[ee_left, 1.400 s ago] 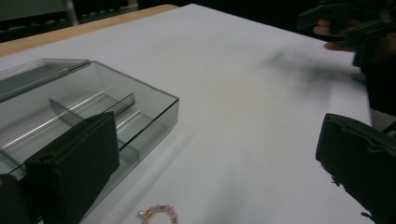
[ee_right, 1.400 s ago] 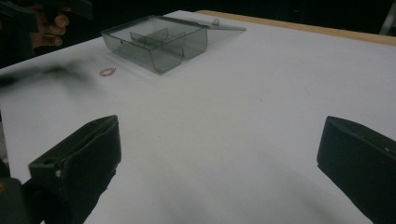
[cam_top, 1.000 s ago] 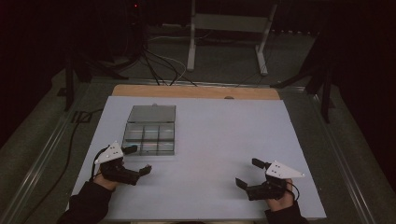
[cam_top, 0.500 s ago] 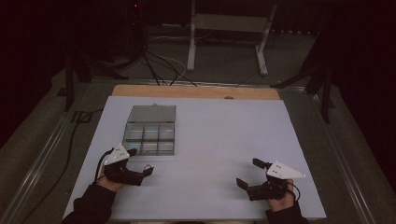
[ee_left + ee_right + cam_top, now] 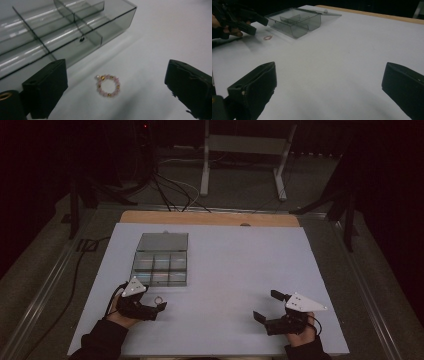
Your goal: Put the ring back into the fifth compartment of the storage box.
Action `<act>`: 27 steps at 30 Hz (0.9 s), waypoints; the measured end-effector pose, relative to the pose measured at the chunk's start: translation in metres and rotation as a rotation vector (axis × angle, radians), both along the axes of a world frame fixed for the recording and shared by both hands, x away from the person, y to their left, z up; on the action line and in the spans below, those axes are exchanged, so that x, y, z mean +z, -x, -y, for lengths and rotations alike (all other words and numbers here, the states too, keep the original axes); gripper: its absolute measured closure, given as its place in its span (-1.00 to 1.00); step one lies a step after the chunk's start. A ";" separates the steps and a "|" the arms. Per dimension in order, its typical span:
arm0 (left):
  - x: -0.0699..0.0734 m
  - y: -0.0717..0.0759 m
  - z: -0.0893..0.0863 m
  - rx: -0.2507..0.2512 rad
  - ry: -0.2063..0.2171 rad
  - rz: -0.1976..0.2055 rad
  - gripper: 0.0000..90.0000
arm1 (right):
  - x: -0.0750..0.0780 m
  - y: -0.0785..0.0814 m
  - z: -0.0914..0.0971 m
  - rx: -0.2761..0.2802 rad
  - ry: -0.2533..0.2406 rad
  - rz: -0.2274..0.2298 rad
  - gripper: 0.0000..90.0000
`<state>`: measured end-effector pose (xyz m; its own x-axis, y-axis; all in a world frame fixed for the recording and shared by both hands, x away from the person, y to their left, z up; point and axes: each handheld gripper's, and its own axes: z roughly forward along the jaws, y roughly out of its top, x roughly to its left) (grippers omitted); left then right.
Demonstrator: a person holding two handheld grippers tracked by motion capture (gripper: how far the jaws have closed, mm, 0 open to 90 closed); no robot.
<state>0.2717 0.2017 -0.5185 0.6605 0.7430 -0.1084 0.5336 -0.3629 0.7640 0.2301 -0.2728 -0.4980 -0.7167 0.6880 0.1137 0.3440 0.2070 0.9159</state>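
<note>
Left gripper view resolves a pink bead ring (image 5: 108, 85) with gold beads, lying flat just beside the clear divided box (image 5: 62, 27); high view gives a faint loop. Box compartments look empty, one dark speck. Left gripper (image 5: 159, 306) jaws wide, just been closing slightly, ring untouched between them. Right gripper (image 5: 266, 306) wide, well apart from box.

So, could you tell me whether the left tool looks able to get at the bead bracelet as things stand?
Probably yes: the left tool is open just in front of the bead bracelet, which lies flat on the bare sheet, clear of the clear box, with nothing between.

white table (image 5: 240, 270) with a clear compartment box (image 5: 161, 260) and a small bead ring (image 5: 158, 300) just beside it
</note>
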 end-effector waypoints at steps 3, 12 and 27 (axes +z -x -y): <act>-0.001 0.000 -0.001 -0.003 -0.007 -0.008 -0.68 | 0.000 0.000 0.000 0.001 0.000 0.002 -1.00; -0.001 0.002 0.000 -0.006 -0.029 0.004 -0.26 | 0.000 0.000 0.000 0.002 0.001 0.001 -1.00; -0.003 -0.001 0.001 0.050 -0.089 -0.001 0.37 | 0.000 0.000 0.000 0.005 -0.001 -0.004 -1.00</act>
<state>0.2727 0.2006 -0.5210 0.6223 0.7817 -0.0408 0.5534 -0.4025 0.7292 0.2302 -0.2727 -0.4985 -0.7198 0.6841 0.1178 0.3470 0.2076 0.9146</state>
